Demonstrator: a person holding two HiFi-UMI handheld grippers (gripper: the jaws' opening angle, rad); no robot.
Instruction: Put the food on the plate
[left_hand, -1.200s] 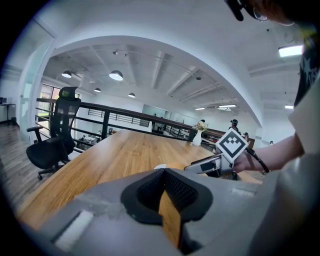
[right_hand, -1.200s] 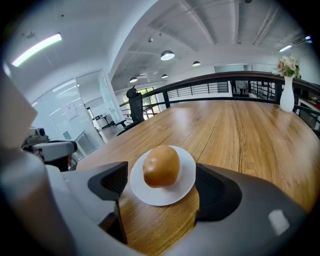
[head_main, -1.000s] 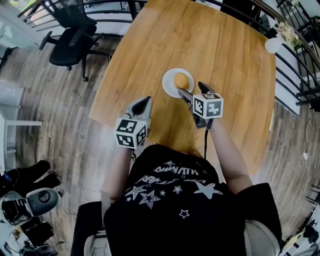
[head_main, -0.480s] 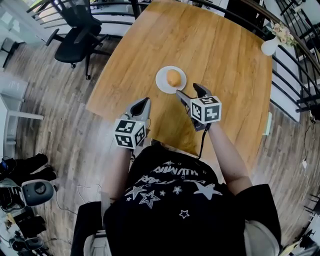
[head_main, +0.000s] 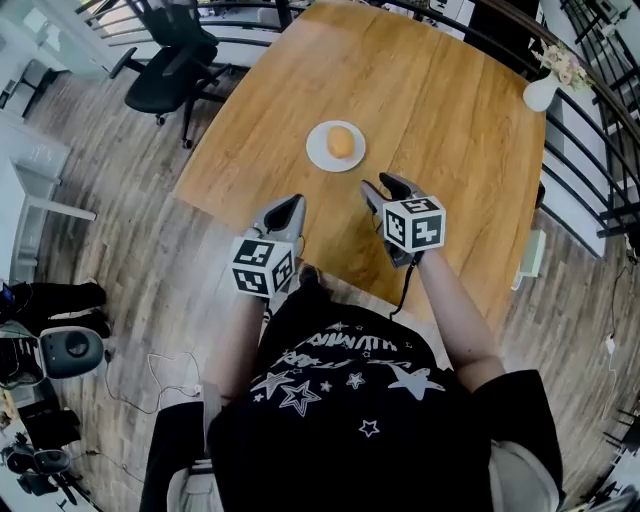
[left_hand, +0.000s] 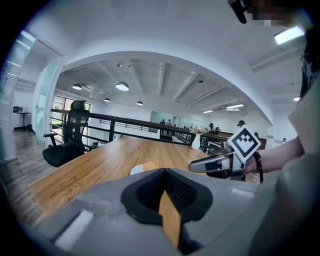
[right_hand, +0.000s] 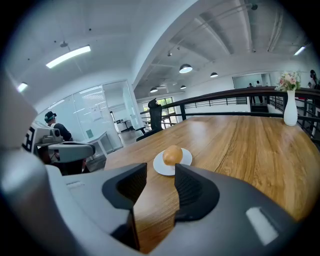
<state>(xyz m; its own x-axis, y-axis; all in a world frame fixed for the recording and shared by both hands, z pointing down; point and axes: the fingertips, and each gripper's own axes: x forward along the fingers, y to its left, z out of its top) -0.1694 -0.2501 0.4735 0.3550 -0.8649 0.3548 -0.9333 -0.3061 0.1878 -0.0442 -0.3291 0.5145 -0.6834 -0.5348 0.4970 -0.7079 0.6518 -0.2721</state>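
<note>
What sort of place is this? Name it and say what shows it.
Most likely an open-plan office, perhaps a mezzanine: a black swivel chair beside the big wooden table, a black railing behind it, and glass-walled rooms beyond.

Both forearms reach forward, the left hand-held gripper (head_main: 291, 204) with jaws together, the right hand-held gripper (head_main: 381, 184) empty, its half-parted jaws just closing.

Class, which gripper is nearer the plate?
Right. The right gripper, empty jaws just closing, hangs short of the plate; the left gripper sits farther back, near the edge of the table.
</note>
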